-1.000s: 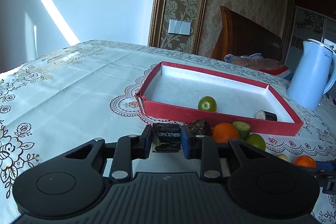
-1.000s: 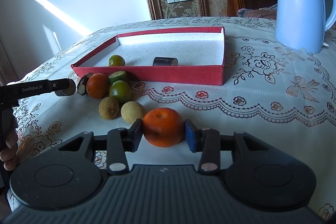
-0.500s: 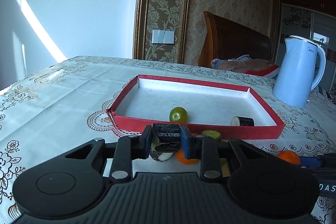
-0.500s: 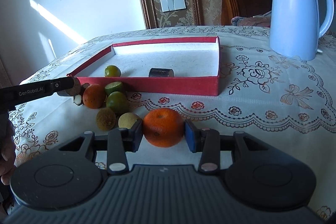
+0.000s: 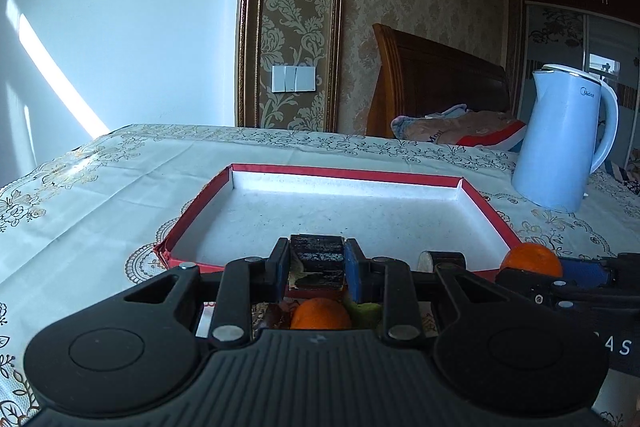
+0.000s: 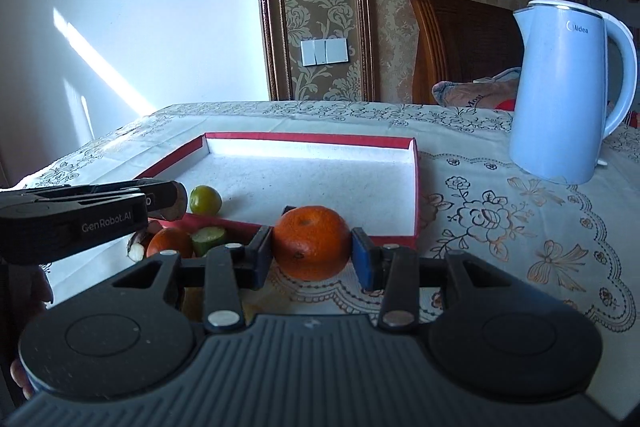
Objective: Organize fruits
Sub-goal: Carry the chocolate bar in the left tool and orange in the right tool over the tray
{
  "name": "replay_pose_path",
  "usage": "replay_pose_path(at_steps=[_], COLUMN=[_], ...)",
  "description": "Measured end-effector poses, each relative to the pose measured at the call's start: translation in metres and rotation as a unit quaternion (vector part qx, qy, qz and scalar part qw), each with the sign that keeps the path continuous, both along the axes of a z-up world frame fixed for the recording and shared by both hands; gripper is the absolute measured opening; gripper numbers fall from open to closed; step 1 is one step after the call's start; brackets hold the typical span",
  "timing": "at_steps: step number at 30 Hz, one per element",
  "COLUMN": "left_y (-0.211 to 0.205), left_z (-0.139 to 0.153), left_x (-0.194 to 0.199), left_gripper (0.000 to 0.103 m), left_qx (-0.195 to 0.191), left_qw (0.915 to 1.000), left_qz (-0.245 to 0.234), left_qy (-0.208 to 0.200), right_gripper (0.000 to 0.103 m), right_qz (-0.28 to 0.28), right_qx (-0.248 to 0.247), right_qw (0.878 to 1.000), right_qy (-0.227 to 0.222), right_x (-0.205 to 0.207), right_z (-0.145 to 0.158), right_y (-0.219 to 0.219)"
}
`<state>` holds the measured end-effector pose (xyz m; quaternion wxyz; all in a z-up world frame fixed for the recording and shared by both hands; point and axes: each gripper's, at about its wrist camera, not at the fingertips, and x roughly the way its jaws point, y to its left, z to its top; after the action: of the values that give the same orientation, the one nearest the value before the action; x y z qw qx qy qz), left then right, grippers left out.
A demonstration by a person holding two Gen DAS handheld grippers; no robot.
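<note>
My left gripper (image 5: 316,263) is shut on a dark cylindrical chunk (image 5: 316,253), held over the near wall of the red tray (image 5: 344,173). In the right wrist view the same gripper (image 6: 168,201) reaches in from the left above the tray's near left corner. A mandarin orange (image 6: 312,243) hangs just before the tray's near wall (image 6: 416,195), with my right gripper (image 6: 312,247) shut on it. A green fruit (image 6: 205,199) and a second dark chunk (image 5: 442,261) lie inside the tray.
On the cloth in front of the tray lie another orange (image 6: 170,241), a cut green piece (image 6: 208,235) and a dark piece with a white end (image 6: 138,247). A pale blue kettle (image 6: 560,99) stands to the tray's right. A wooden chair is behind the table.
Both grippers rose and moved toward the tray with their loads. The dark chunk now hangs over the tray's near wall, and the orange has left the cloth.
</note>
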<state>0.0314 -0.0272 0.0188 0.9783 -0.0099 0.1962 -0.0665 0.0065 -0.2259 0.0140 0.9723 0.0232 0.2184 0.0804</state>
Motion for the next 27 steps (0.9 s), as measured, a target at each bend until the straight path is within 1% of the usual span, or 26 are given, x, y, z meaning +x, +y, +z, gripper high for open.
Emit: replay_pose_path(at_steps=[6, 12, 18, 27], left_y=[-0.015, -0.022, -0.040, -0.044], left_z=[0.003, 0.003, -0.006, -0.014], left_x=[0.024, 0.048, 0.055, 0.059], left_gripper=[0.028, 0.028, 0.028, 0.028], left_qx=[0.004, -0.008, 0.018, 0.028], left_qw=[1.0000, 0.9998, 0.9996, 0.9991], left_qz=[-0.005, 0.001, -0.010, -0.008], left_qy=[0.000, 0.021, 0.022, 0.030], right_gripper=[0.039, 0.039, 0.039, 0.039], right_qz=[-0.023, -0.035, -0.046, -0.057], right_qx=[-0.009, -0.015, -0.001, 0.011], right_qw=[1.000, 0.999, 0.999, 0.998], right_qy=[0.002, 0.010, 0.023, 0.037], right_x=[0.026, 0.046, 0.058, 0.066], right_z=[0.007, 0.005, -0.002, -0.011], right_y=[-0.006, -0.009, -0.018, -0.024])
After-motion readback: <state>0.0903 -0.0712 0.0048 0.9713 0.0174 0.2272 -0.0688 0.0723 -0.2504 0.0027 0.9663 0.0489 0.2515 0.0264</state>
